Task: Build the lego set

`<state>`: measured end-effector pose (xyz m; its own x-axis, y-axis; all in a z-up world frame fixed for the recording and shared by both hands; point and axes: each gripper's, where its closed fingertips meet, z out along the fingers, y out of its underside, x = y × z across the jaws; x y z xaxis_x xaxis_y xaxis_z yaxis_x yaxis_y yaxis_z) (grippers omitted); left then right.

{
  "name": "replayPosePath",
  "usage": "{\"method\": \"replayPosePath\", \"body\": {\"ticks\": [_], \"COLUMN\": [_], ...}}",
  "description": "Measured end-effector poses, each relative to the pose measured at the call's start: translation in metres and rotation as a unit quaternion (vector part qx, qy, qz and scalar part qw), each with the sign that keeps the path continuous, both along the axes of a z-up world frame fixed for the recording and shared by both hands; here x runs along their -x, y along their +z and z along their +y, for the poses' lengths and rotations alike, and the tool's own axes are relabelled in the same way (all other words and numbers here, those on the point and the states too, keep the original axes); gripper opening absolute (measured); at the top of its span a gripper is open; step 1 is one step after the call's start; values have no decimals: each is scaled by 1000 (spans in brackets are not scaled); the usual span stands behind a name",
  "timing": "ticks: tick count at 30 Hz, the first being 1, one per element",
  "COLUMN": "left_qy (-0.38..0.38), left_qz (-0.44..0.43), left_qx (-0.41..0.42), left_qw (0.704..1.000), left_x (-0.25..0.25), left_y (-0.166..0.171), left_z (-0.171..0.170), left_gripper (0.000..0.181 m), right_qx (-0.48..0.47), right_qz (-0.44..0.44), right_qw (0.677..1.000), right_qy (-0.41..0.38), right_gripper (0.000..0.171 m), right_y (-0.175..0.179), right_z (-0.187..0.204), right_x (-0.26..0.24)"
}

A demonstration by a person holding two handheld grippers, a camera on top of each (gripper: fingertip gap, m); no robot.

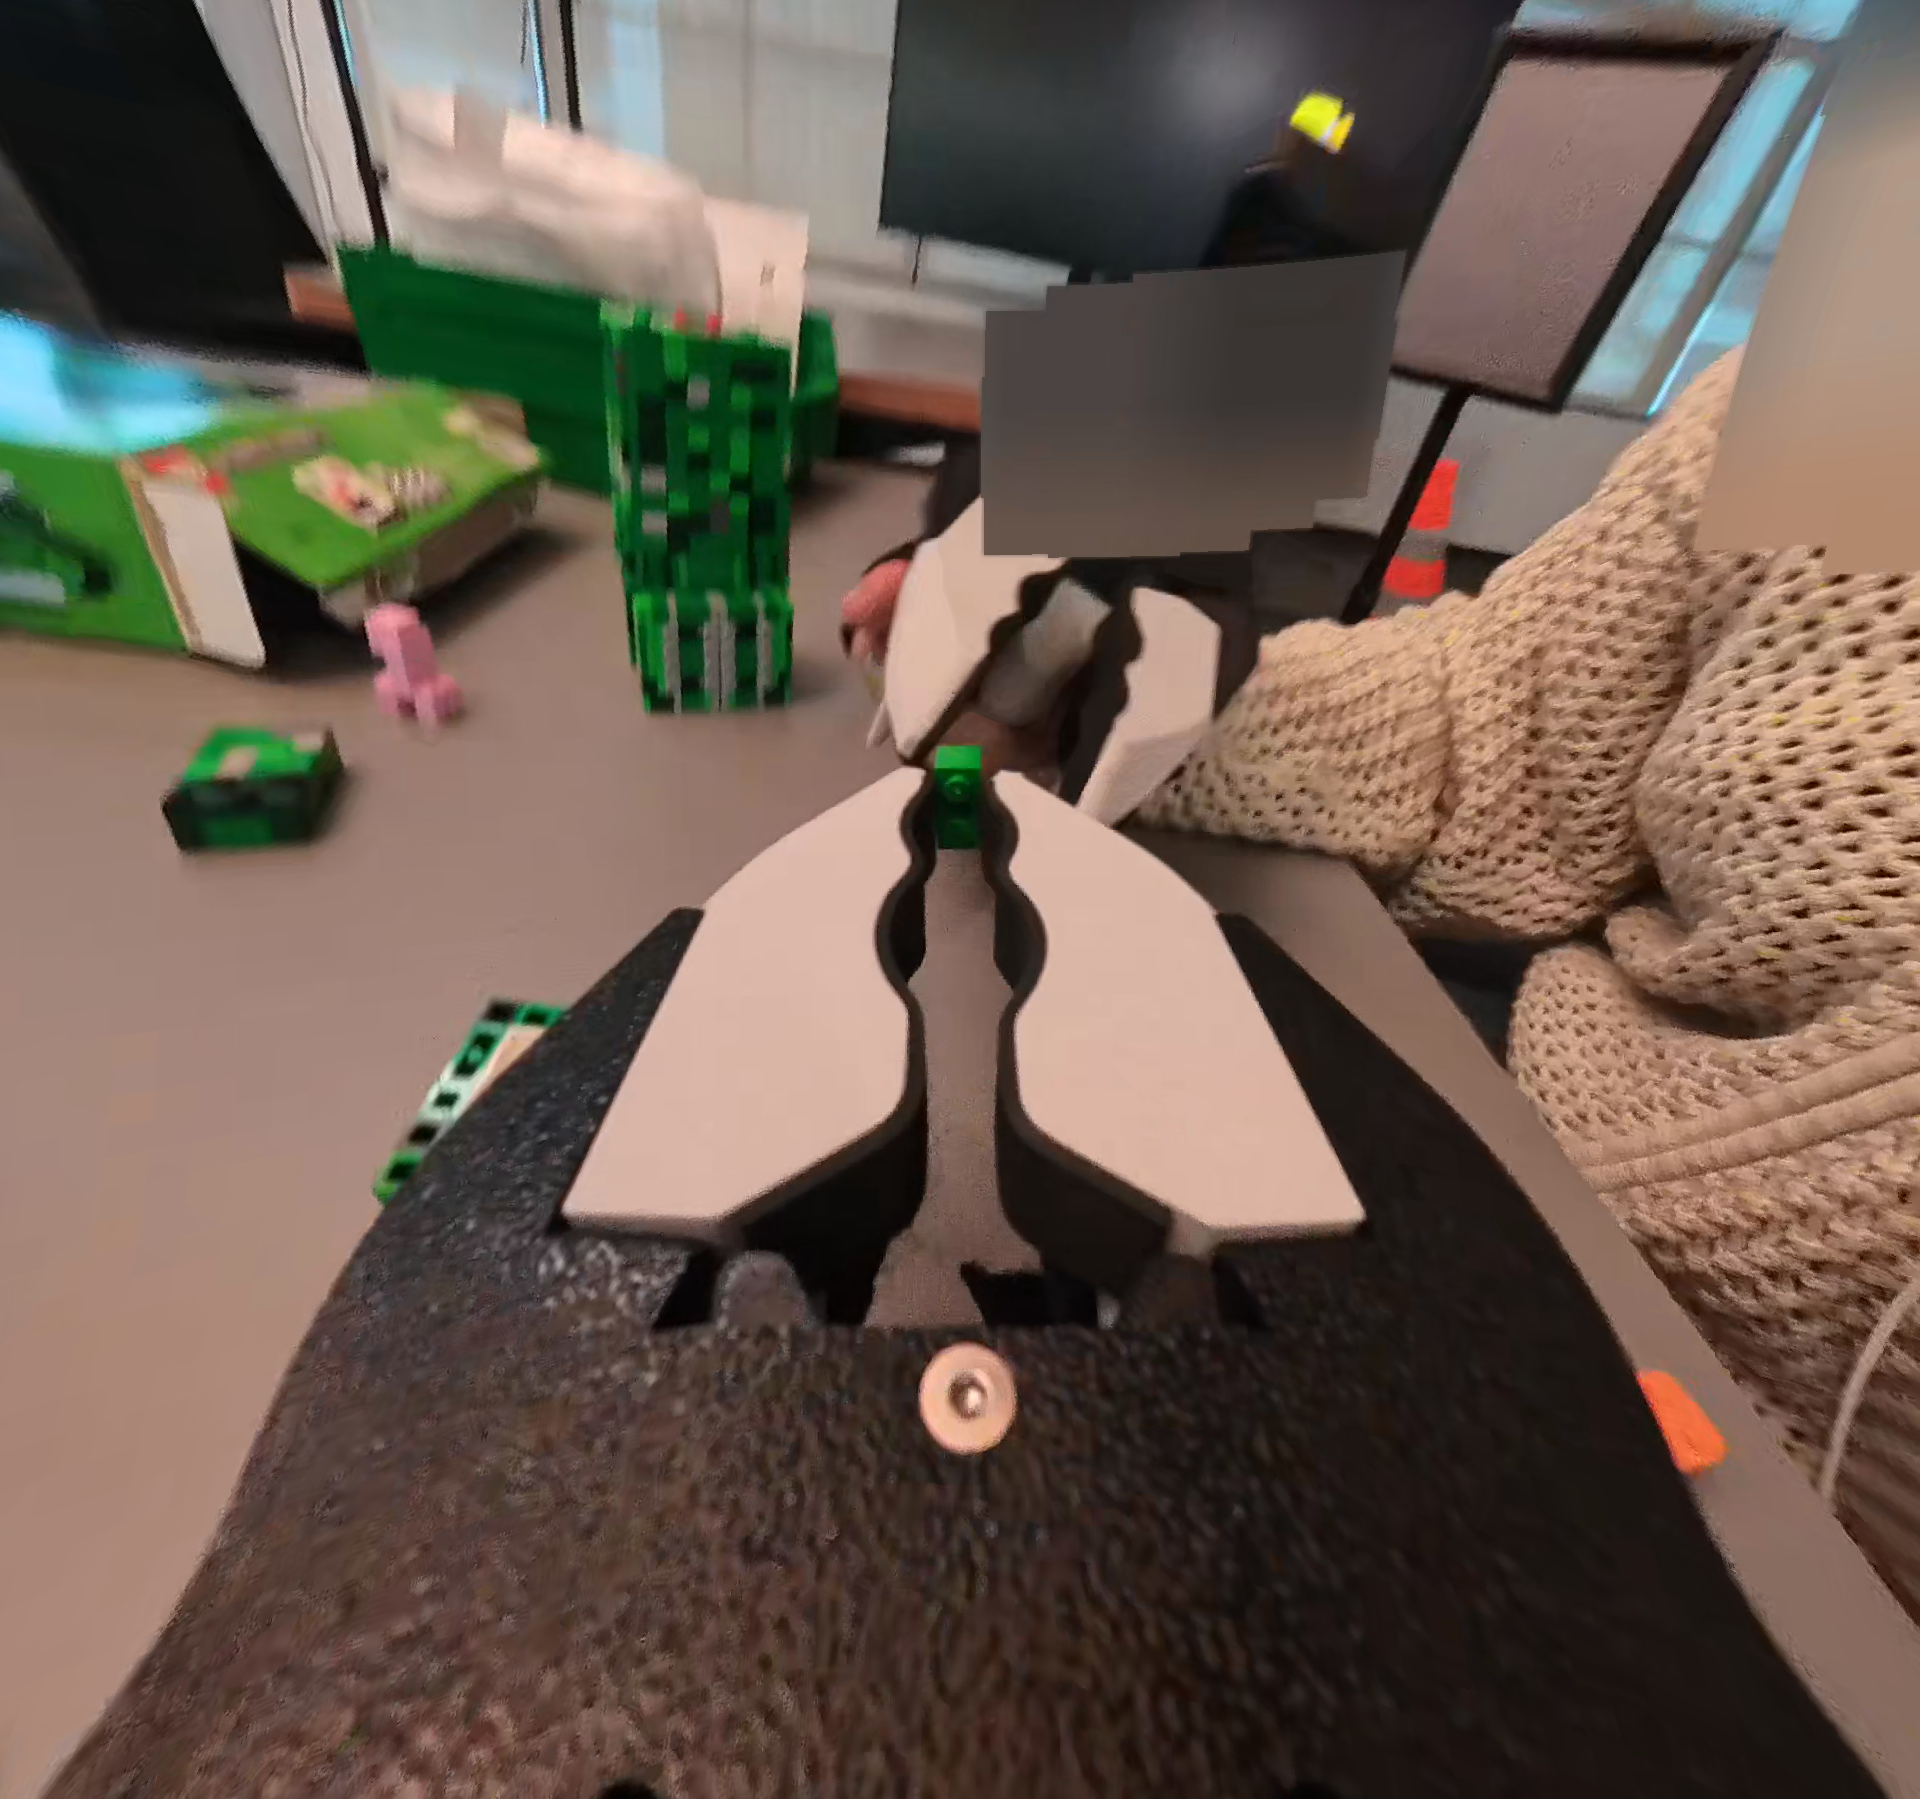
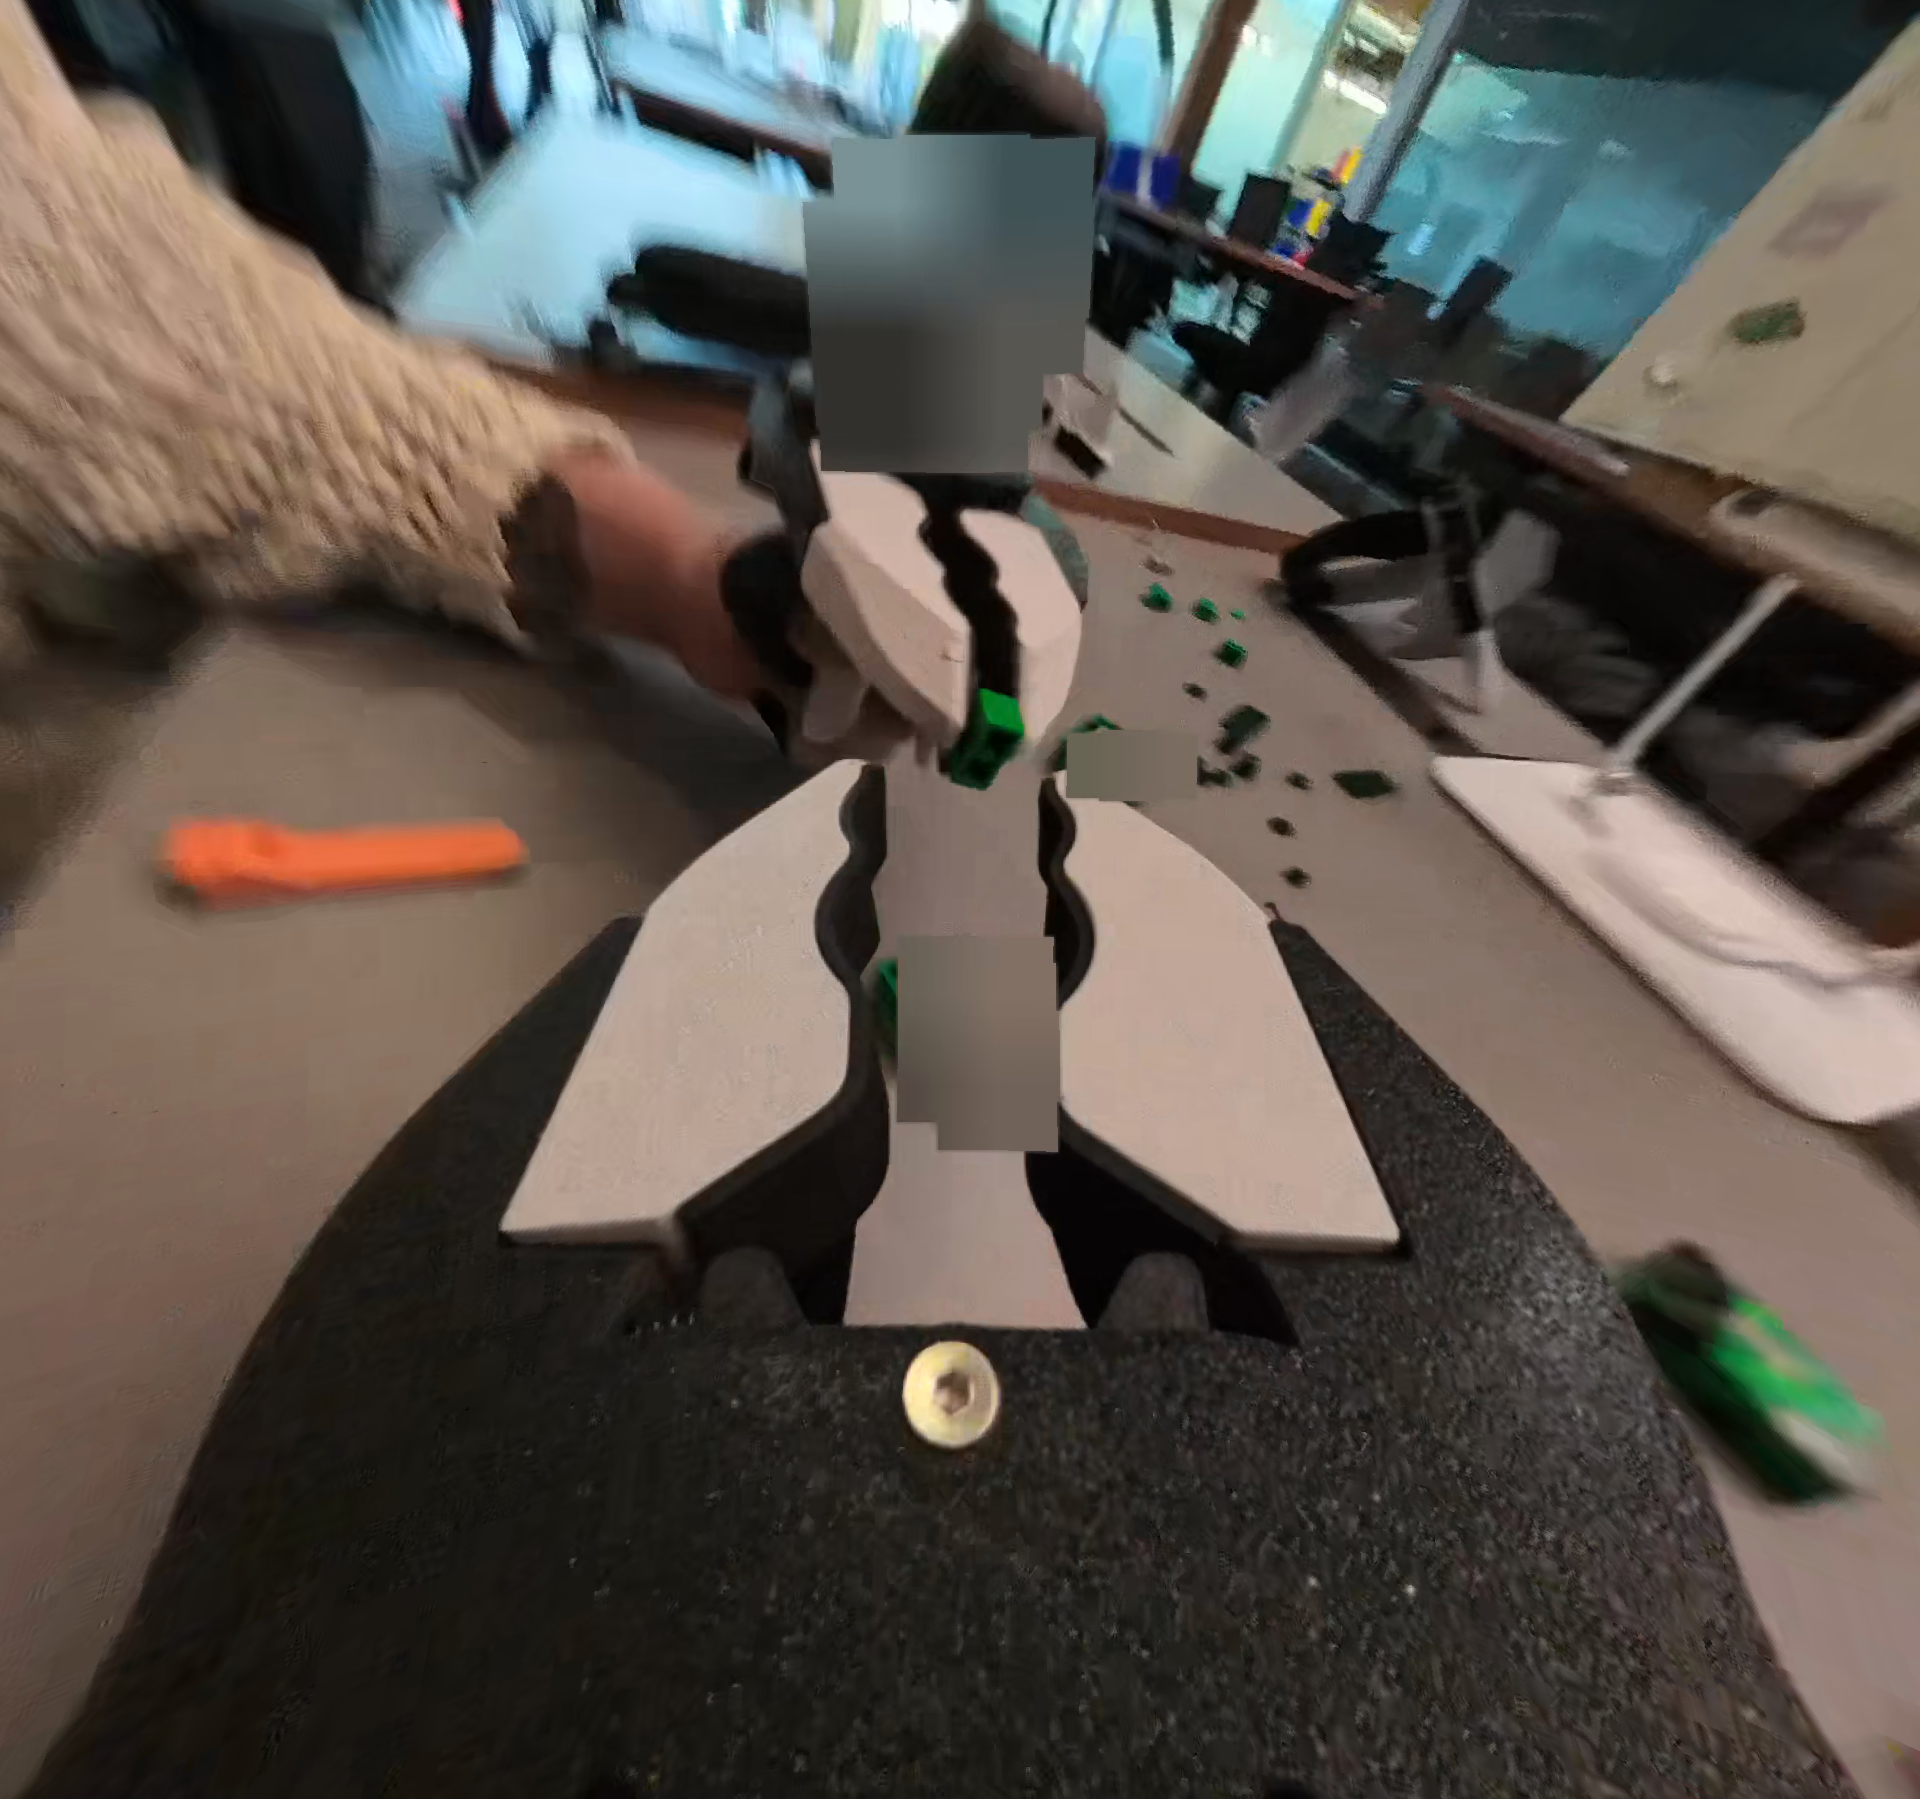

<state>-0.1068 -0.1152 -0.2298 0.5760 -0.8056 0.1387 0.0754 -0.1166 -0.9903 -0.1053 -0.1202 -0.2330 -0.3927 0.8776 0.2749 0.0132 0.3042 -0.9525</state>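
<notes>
While my left gripper (image 1: 956,799) pinches a small green brick (image 1: 957,807) above the grey table (image 1: 312,918), my right gripper's (image 2: 956,793) jaws gape empty; monitors and windows stand far behind.

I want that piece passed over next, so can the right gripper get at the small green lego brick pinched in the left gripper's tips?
Probably yes. The right gripper is open and faces the small green lego brick, which sticks out from the left gripper tips with nothing visible between them.
</notes>
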Motion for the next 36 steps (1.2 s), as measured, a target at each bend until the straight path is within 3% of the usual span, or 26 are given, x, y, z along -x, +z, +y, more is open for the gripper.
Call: {"method": "replayPosePath", "body": {"ticks": [4,12,17,20,24,27,32,36], "left_qy": [-9,-13,-7,38,80,100,91,83], "left_qz": [-7,21,39,139,271,342,426,409], "left_qx": [-74,-115,-97,-117,-156,-142,-117,-100], "left_qw": [997,993,994,983,946,923,893,903], "left_x": [-4,-15,-14,-5,-2,-3,-2,-2], "left_y": [17,18,11,-3,-17,-30,-58,-58], "left_z": [-10,-15,-12,-5,0,5,8,7], "left_gripper": [7,7,7,23,25,27,15,7], "right_qx": [147,175,130,40,-114,-158,-207,-212], "right_qz": [-19,-26,-38,-57,-89,-112,-127,-121], "right_qw": [987,979,988,998,988,980,969,969], "right_qy": [53,102,77,11,-52,-50,-46,-46], "right_gripper": [26,9,8,8,8,8,8,8], "right_y": [10,10,3,-10,-33,-51,-64,-62], "right_z": [-2,-18,-12,5,19,18,15,14], "right_x": [-2,-3,-2,0,0,3,4,4]}}
